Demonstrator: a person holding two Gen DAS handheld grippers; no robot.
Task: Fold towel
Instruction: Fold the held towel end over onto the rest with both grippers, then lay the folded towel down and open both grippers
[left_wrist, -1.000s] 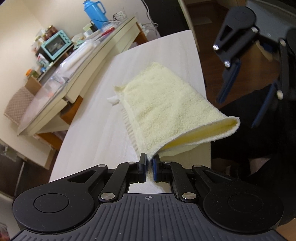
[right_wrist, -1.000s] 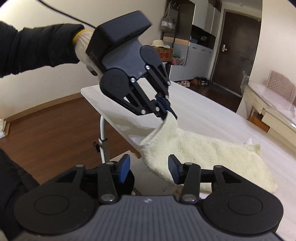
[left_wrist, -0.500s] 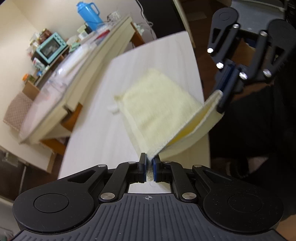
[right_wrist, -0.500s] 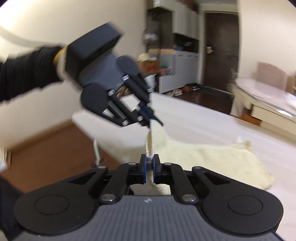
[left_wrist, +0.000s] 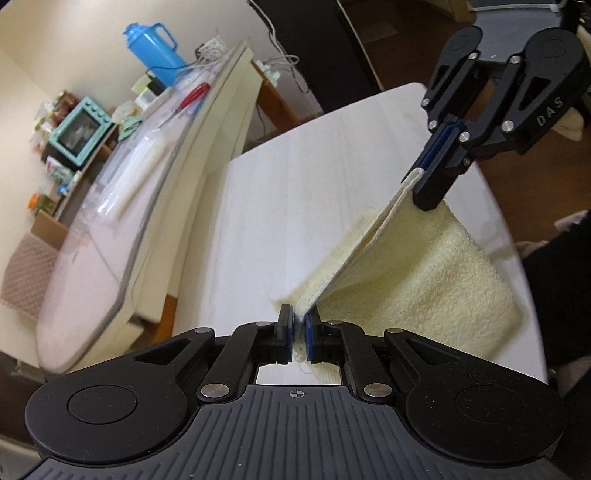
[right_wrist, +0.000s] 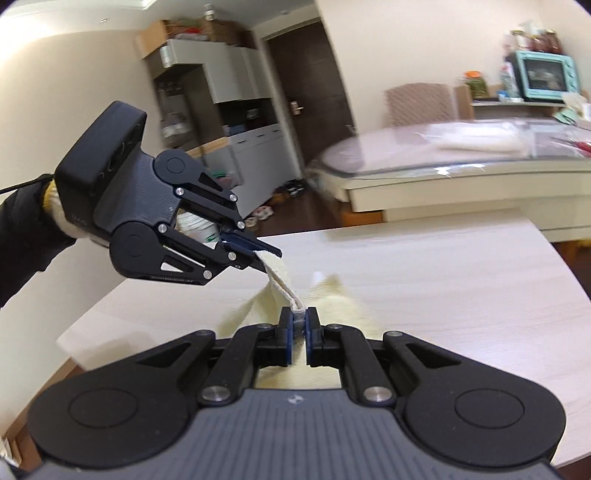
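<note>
We see the left gripper (left_wrist: 296, 338) closed on one corner of the pale yellow towel (left_wrist: 436, 280), its blue pads pinching the doubled edge at the bottom of its own camera view. From the right wrist view, this same gripper (right_wrist: 266, 254) sits up and to the left, held by a gloved hand (right_wrist: 62, 218) in a dark sleeve (right_wrist: 22, 240).

The right gripper (right_wrist: 298, 332) is also clamped on the towel (right_wrist: 280, 280), gripping the other end of the same edge. In the left wrist view it (left_wrist: 430, 177) comes in from the upper right, fingers shut around the cloth.

Between the two grippers the held edge runs taut as a straight line, raised off the white table (left_wrist: 280, 206). The rest of the towel hangs down from that edge and lies on the table surface, near the table's right side. Beyond the table stands a long counter (left_wrist: 122, 206) carrying a blue jug (left_wrist: 157, 46) and a small teal oven (left_wrist: 79, 129).
</note>
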